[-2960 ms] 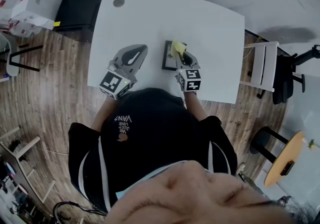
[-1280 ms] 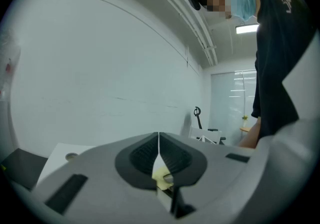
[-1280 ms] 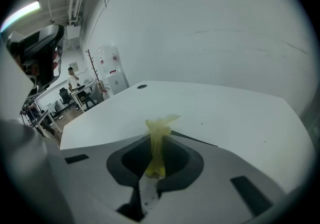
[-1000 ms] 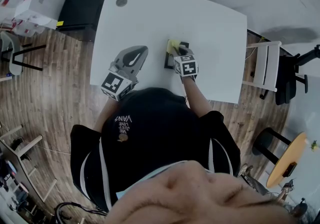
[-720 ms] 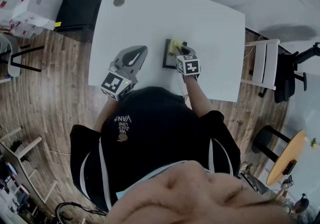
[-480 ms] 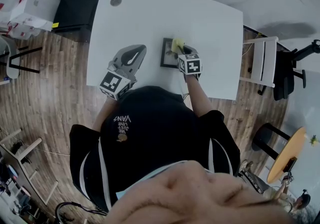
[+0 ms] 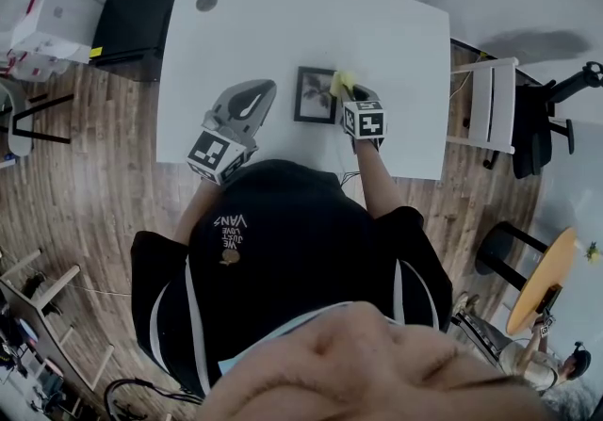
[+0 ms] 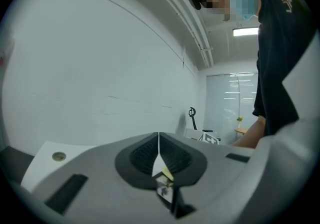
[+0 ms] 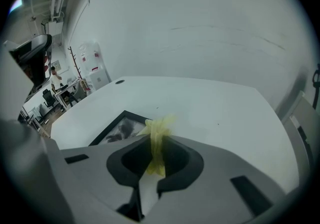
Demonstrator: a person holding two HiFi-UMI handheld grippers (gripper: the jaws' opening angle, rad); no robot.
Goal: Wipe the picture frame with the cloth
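A black picture frame (image 7: 315, 94) with a dark print lies flat on the white table (image 7: 283, 24); the right gripper view shows the frame (image 9: 117, 129) just left of the jaws. My right gripper (image 7: 348, 95) is shut on a yellow cloth (image 7: 340, 82), which bunches out past the jaws at the frame's right edge. That cloth (image 9: 156, 140) stands pinched between the jaws of the right gripper (image 9: 156, 153). My left gripper (image 7: 247, 105) hovers left of the frame, shut with nothing in it; its jaws meet in the left gripper view (image 8: 159, 155).
A round grommet (image 7: 206, 2) sits at the table's far left corner. A black cabinet (image 7: 127, 28) stands left of the table, a white chair (image 7: 490, 104) to its right. Wooden floor surrounds the table.
My right gripper with the cloth has slid from over the frame's right part to its right edge. More of the frame's picture shows now. The left gripper has stayed put.
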